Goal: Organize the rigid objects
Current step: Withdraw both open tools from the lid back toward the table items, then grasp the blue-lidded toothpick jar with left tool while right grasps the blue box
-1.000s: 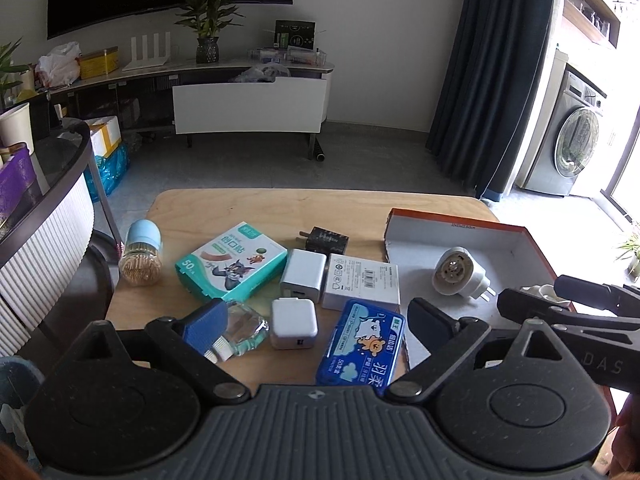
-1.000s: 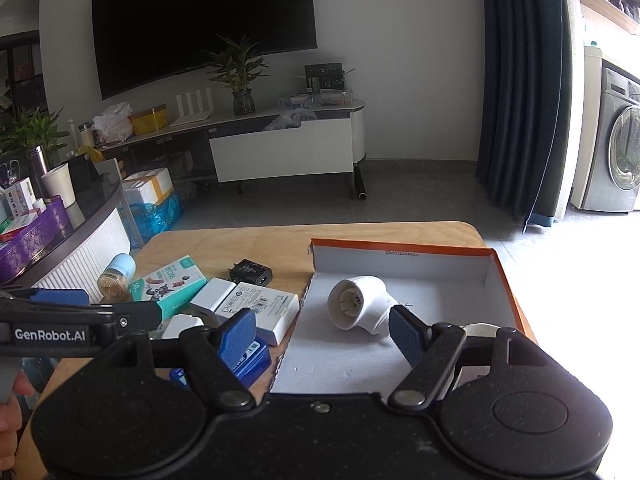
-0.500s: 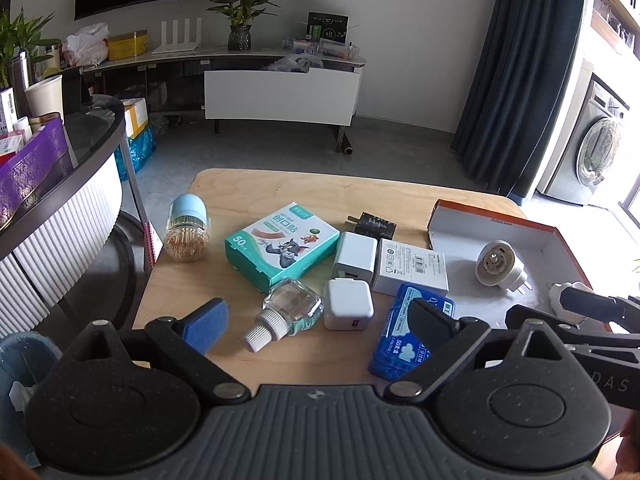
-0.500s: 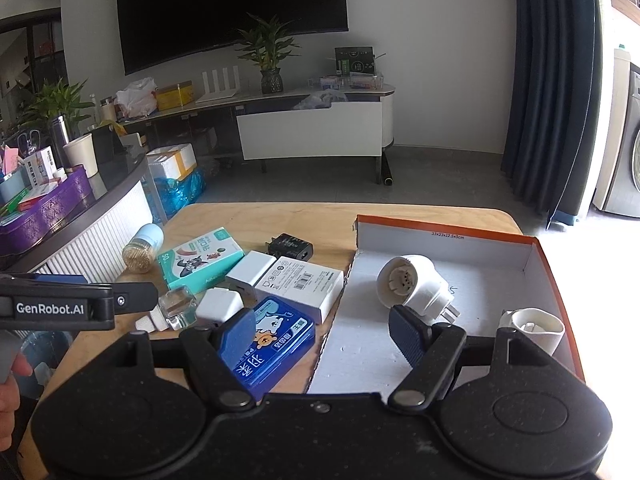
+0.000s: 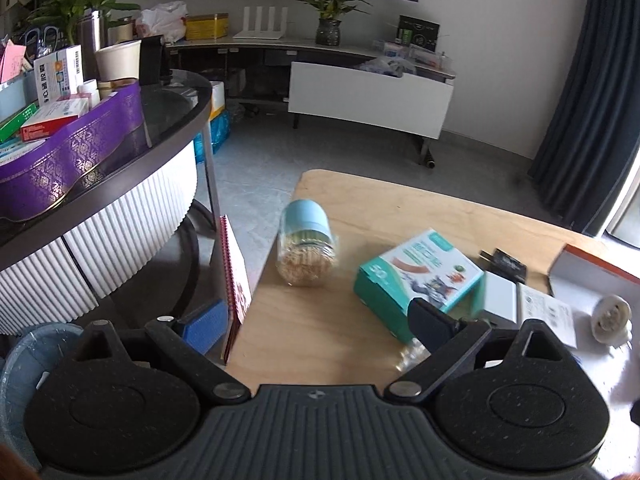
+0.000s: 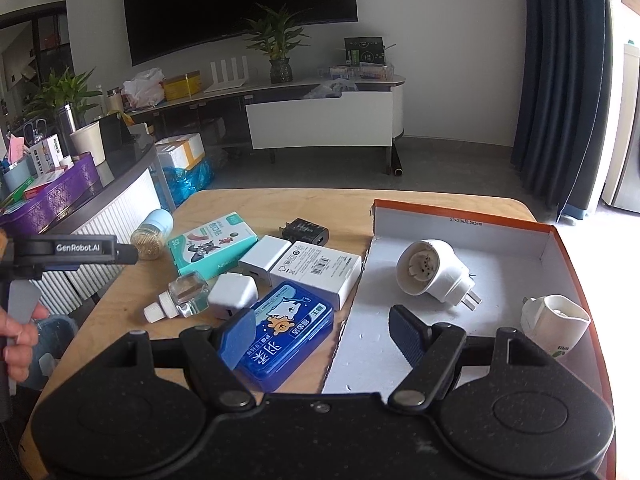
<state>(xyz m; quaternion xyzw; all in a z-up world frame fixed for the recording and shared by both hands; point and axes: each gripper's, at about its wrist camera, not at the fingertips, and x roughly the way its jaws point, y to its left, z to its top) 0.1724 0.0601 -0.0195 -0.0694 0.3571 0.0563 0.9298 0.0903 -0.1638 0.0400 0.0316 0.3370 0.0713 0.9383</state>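
Blue-capped toothpick jar point(image 5: 306, 248) upright on table, ahead between left fingers point(image 5: 206, 322).

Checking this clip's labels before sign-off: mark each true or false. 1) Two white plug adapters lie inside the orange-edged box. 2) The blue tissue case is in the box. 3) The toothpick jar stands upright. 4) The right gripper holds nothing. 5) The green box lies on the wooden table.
1) True: two white plug adapters lie inside the orange-edged box.
2) False: the blue tissue case lies on the wooden table, left of the box.
3) False: the toothpick jar lies on its side.
4) True: the right gripper is open and empty.
5) True: the green box lies on the table.
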